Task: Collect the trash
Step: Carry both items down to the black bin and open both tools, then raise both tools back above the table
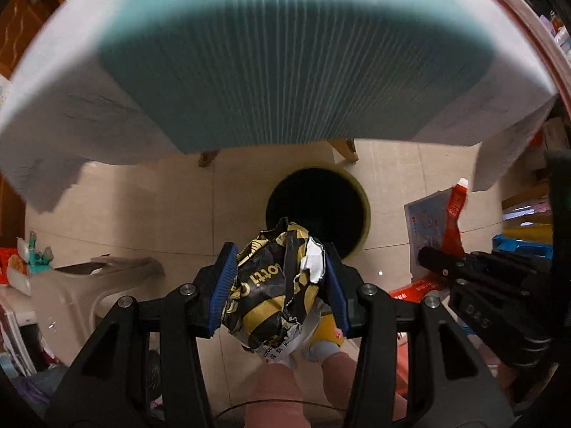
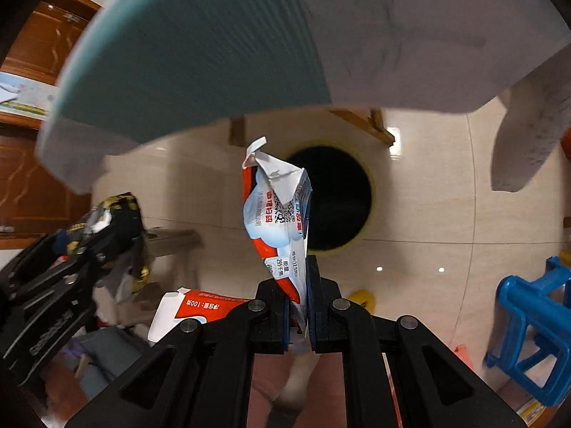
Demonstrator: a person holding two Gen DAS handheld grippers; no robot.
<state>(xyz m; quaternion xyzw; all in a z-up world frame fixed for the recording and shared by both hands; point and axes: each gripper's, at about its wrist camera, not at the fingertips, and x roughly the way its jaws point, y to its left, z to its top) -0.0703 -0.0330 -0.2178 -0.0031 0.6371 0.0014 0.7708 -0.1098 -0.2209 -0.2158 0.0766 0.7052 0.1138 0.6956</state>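
My left gripper (image 1: 282, 267) is shut on a crumpled black and gold wrapper (image 1: 274, 285), pressed between its blue pads. It hangs just in front of a round yellow-rimmed bin (image 1: 317, 210) with a black inside, standing on the tiled floor below. My right gripper (image 2: 298, 285) is shut on a flat red, white and blue wrapper (image 2: 276, 210) that sticks up between its jaws, left of the bin (image 2: 332, 196). The left view shows that gripper and its wrapper (image 1: 455, 221) at the right edge. The right view shows the other gripper holding the black wrapper (image 2: 117, 221) at the left.
A table with a teal mat (image 1: 285, 53) and white cloth (image 1: 71, 114) overhangs the floor above the bin. A blue plastic stool (image 2: 531, 324) stands at the right, a grey stool (image 1: 92, 285) at the left. The person's legs and feet (image 1: 321, 353) are below the grippers.
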